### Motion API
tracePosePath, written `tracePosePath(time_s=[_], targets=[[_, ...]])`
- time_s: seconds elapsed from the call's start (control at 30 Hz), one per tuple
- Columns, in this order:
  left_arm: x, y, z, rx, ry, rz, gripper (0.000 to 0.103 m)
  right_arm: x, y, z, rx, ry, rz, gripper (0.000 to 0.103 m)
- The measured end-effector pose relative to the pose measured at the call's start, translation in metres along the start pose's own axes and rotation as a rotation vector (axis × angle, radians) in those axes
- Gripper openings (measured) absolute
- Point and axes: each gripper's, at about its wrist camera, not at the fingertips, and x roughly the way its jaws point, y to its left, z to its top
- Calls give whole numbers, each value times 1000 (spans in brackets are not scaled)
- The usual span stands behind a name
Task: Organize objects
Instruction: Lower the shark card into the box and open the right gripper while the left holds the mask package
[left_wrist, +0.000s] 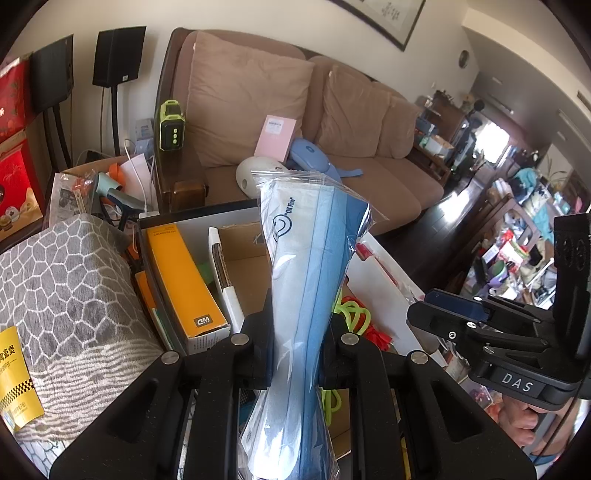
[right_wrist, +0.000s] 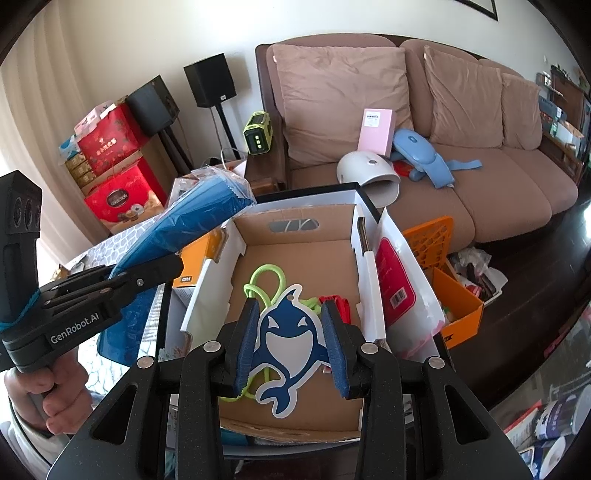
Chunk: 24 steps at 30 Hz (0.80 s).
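- A brown three-seat sofa (right_wrist: 461, 177) with tan cushions fills the room's far side under a cream wall; on its seat lie a white domed device (right_wrist: 369, 173), a pink flat box (right_wrist: 376, 131) and a light-blue padded device (right_wrist: 421, 151).
- At 11 o'clock from the sofa, two black speakers on stands (right_wrist: 210, 79) rise beside stacked red gift boxes (right_wrist: 110, 147); one reads "COLLECTION".
- A lime-green and black device (right_wrist: 258, 136) sits on the sofa's dark wooden armrest.
- The open white-and-brown cardboard box (right_wrist: 295, 258) sits in the middle foreground (what carries it is hidden), with a lime-green cord (right_wrist: 264, 282) and red ribbon (right_wrist: 341, 304) on its floor.
- The left gripper (left_wrist: 297, 350) is clenched on a clear plastic bag of blue face masks (left_wrist: 306, 266) printed "OK Fine", held upright above the box's left edge.
- The right gripper (right_wrist: 291, 347) grasps a blue-and-white shark-shaped card (right_wrist: 290, 347) between its blue pads, over the box's near end.
- At 9 o'clock of the box stands an orange carton (left_wrist: 184, 280), beside a grey cobble-patterned cloth (left_wrist: 62, 288).
- The gripper bodies read "GenRobot.AI" and "DAS".
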Motion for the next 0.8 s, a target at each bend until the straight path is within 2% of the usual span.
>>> tracePosePath(time_s=[0.8], targets=[[1,-2,-4,3,5,1,15,9,-2,-3,7,45,5,35]])
